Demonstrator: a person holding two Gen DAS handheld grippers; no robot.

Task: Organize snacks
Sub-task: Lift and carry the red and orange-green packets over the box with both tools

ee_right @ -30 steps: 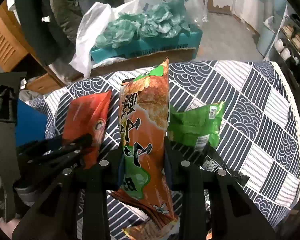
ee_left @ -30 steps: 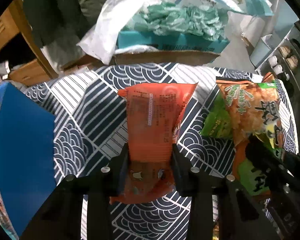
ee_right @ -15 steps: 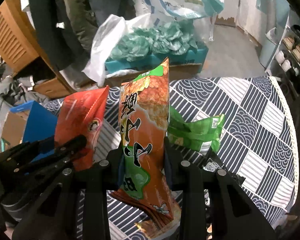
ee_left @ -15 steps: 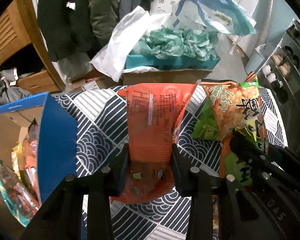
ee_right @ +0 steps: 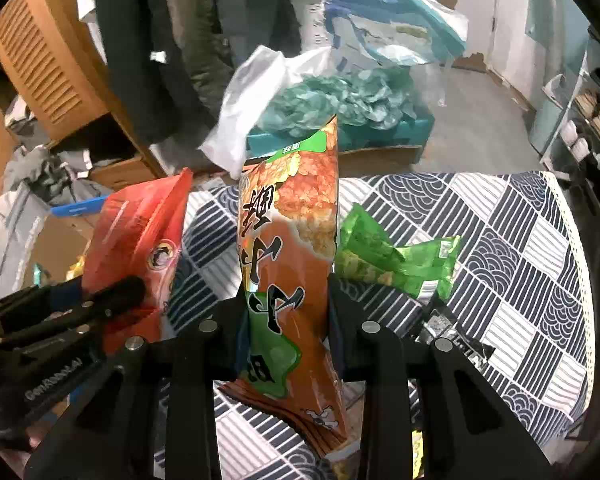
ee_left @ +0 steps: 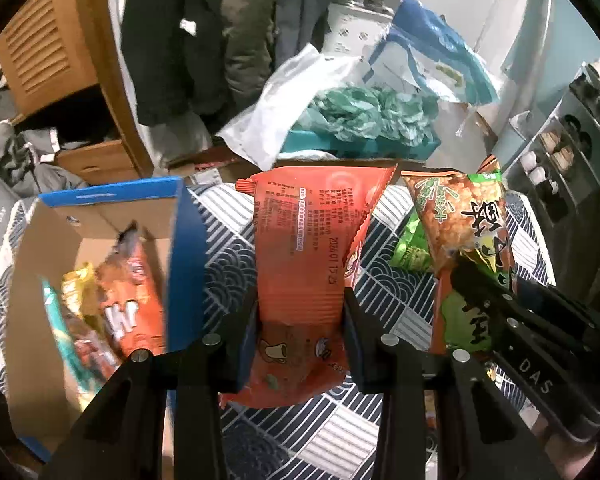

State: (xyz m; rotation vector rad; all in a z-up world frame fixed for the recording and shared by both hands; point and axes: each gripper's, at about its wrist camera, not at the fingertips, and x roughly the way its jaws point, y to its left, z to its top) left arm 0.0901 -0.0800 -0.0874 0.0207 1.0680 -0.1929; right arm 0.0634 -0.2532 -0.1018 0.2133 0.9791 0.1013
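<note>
My left gripper [ee_left: 300,320] is shut on a red-orange snack bag [ee_left: 308,240] and holds it upright above the patterned tablecloth [ee_left: 228,264]. My right gripper [ee_right: 286,312] is shut on a tall orange and green snack bag [ee_right: 288,240], also lifted. Each bag shows in the other view: the orange and green bag in the left wrist view [ee_left: 464,232], the red-orange bag in the right wrist view [ee_right: 140,236]. An open cardboard box with blue sides [ee_left: 184,264], holding several snack packs [ee_left: 128,296], stands left of the left gripper. A green snack bag [ee_right: 396,264] lies on the cloth.
A dark wrapper [ee_right: 448,332] lies by the right gripper. Beyond the table are a teal box [ee_right: 340,140] piled with green-wrapped items, white plastic bags [ee_left: 284,108], hanging coats [ee_left: 172,40], a wooden cabinet [ee_right: 48,60] and shelves [ee_right: 588,120] at the right.
Both grippers have risen with their bags and swung left. The open box with snacks has come into the left wrist view at the left.
</note>
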